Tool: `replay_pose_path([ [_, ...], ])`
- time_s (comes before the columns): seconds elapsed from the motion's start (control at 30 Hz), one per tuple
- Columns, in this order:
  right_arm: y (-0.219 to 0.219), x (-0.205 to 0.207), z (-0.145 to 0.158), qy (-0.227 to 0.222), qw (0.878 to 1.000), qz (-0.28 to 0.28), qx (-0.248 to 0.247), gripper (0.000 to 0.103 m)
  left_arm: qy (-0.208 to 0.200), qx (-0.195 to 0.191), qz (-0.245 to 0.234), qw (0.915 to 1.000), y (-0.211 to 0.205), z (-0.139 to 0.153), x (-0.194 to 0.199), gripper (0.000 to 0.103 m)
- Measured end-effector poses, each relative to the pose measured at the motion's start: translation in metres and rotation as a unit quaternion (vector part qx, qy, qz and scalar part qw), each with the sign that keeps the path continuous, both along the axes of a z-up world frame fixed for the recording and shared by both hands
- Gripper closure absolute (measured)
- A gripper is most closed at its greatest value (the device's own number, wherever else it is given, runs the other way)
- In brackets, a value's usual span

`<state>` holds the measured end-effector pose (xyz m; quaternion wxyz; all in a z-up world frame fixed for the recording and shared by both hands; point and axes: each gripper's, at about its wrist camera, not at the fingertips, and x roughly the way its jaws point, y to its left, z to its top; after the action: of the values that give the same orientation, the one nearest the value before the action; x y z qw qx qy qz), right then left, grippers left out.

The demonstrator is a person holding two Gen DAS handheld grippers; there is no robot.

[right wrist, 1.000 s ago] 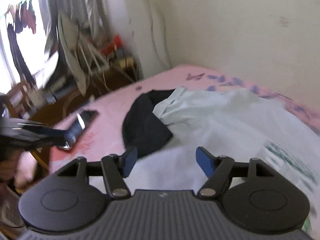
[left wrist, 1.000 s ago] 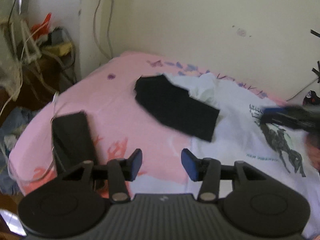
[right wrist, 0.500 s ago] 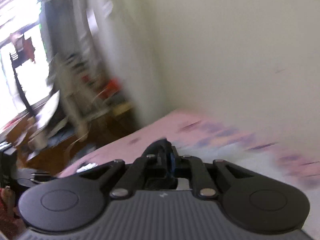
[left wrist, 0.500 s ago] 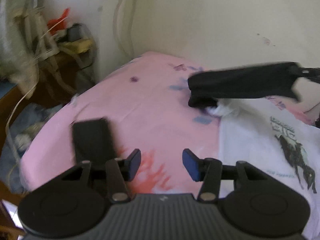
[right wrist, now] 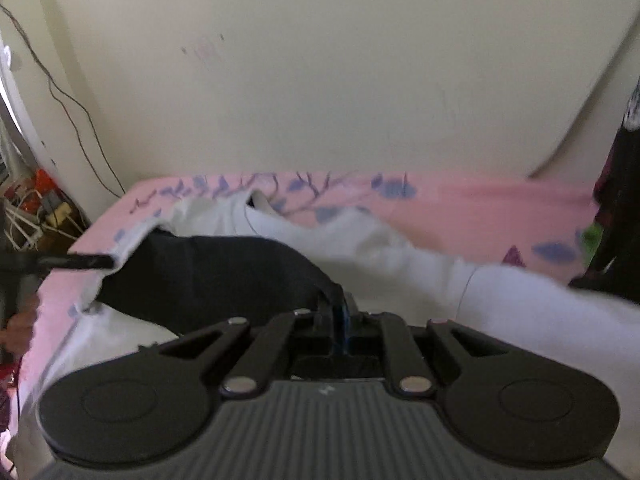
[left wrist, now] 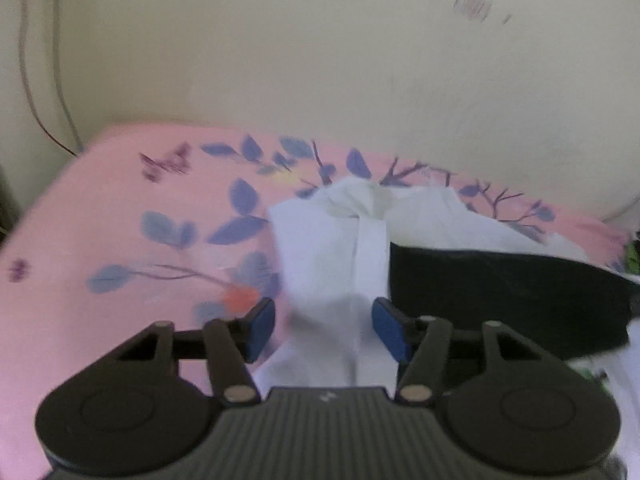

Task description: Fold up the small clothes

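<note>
Right gripper point(right wrist: 340, 312) was clamped on the black garment point(right wrist: 208, 276), lifted over the white shirt point(right wrist: 520, 304) on the pink sheet point(right wrist: 480, 208). Left gripper point(left wrist: 323, 326), its jaws just narrowed but still apart, held nothing. No writing was legible. Only the right view showed cluttered cables point(right wrist: 36, 216).

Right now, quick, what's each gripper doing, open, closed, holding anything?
Left gripper: open, fingers apart with the white shirt lying beyond them; they have just been closing.
Right gripper: shut on the black garment.
</note>
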<state>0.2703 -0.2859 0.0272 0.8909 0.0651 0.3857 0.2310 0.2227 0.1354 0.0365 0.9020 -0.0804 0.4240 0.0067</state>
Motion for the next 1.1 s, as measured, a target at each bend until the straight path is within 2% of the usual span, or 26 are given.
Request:
replay_pose_path([
  [0.03,0.0,0.001,-0.005,0.004,1.0,-0.004,0.001,0.095,0.005,0.007,0.004,1.0,-0.004,-0.009,0.009,0.087],
  [0.1,-0.003,0.003,-0.009,0.01,1.0,-0.02,0.006,0.09,-0.03,0.044,0.021,0.9984,-0.012,-0.016,0.011,0.091],
  [0.13,-0.011,0.003,-0.01,0.011,0.999,-0.034,0.01,0.083,-0.044,0.065,0.028,0.9965,-0.016,-0.018,0.01,0.092],
  [0.17,-0.01,0.001,-0.011,0.01,0.999,-0.046,0.01,0.081,-0.053,0.086,0.039,0.9941,-0.02,-0.022,0.009,0.093],
  [0.23,-0.029,-0.008,-0.006,0.001,0.998,-0.068,0.013,0.081,-0.075,0.13,0.044,0.9877,-0.031,-0.031,0.005,0.093],
  [0.3,-0.049,-0.027,0.005,-0.016,0.995,-0.089,0.042,0.081,-0.089,0.193,0.035,0.9766,-0.051,-0.038,0.0,0.093],
  [0.37,-0.072,-0.057,0.018,-0.041,0.989,-0.117,0.076,0.081,-0.1,0.228,0.028,0.968,-0.063,-0.041,-0.005,0.091],
  [0.43,-0.097,-0.096,0.03,-0.071,0.981,-0.157,0.087,0.081,-0.107,0.215,0.033,0.9701,-0.06,-0.034,-0.011,0.081],
  [0.5,-0.117,-0.133,0.035,-0.093,0.972,-0.2,0.078,0.08,-0.128,0.183,0.051,0.9735,-0.052,-0.02,-0.021,0.079],
  [0.57,-0.135,-0.168,0.035,-0.103,0.961,-0.253,0.053,0.071,-0.168,0.151,0.072,0.9714,-0.043,0.0,-0.036,0.073],
  [0.6,-0.142,-0.182,0.032,-0.101,0.954,-0.278,0.046,0.069,-0.183,0.137,0.078,0.9703,-0.038,0.008,-0.043,0.065],
  [0.63,-0.15,-0.193,0.026,-0.092,0.949,-0.299,0.046,0.061,-0.197,0.119,0.082,0.9696,-0.036,0.015,-0.05,0.06],
  [0.67,-0.156,-0.203,0.018,-0.079,0.944,-0.316,0.052,0.043,-0.204,0.107,0.08,0.9698,-0.035,0.02,-0.055,0.06],
  [0.73,-0.16,-0.215,0.003,-0.059,0.936,-0.342,0.056,0.04,-0.21,0.095,0.063,0.971,-0.038,0.025,-0.06,0.06],
  [0.83,-0.149,-0.22,-0.011,-0.042,0.936,-0.342,0.068,0.04,-0.199,0.088,0.026,0.9756,-0.052,0.02,-0.058,0.059],
  [0.93,-0.13,-0.214,-0.023,-0.016,0.943,-0.322,0.078,0.04,-0.174,0.091,0.005,0.9806,-0.063,0.007,-0.049,0.059],
  [1.0,-0.114,-0.213,-0.03,-0.009,0.949,-0.305,0.075,0.041,-0.162,0.099,-0.002,0.9817,-0.066,0.0,-0.047,0.06],
  [1.03,-0.106,-0.213,-0.029,-0.017,0.951,-0.302,0.063,0.053,-0.158,0.102,-0.005,0.9822,-0.067,-0.003,-0.045,0.059],
  [1.07,-0.1,-0.213,-0.027,-0.016,0.953,-0.298,0.046,0.1,-0.154,0.1,-0.008,0.983,-0.067,-0.004,-0.043,0.059],
  [1.1,-0.097,-0.211,-0.026,-0.011,0.954,-0.298,0.033,0.103,-0.149,0.095,-0.011,0.9841,-0.066,-0.006,-0.042,0.06],
])
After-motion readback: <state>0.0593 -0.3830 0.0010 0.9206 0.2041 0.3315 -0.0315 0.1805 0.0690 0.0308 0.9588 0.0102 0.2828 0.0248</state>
